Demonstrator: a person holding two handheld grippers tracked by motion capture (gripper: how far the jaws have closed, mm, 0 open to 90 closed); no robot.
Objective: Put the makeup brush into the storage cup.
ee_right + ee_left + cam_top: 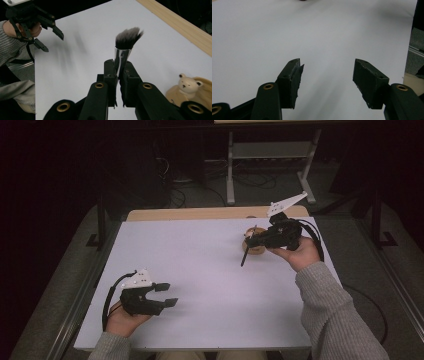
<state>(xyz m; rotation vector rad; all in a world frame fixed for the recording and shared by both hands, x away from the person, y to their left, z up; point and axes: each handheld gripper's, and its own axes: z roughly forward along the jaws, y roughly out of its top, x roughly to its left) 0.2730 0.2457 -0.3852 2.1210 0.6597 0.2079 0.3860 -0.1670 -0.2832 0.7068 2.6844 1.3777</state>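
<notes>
White table (210,285) bears a bear-shaped holder (192,87) near its far right. Right gripper (119,75), raised just beside the holder, clenches a makeup brush (126,43) by its metal collar. Left gripper (327,75) stands released, holding nothing.

Black tongs (167,294) with brass screws, white top plates, black cables; grey knit sleeves (330,315).

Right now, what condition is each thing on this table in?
Left gripper: open, holding nothing, low over the table.
Right gripper: shut on the brush.
Brush: held above the table, bristles pointing away.
Bear holder: standing on the table, nothing in it.
</notes>
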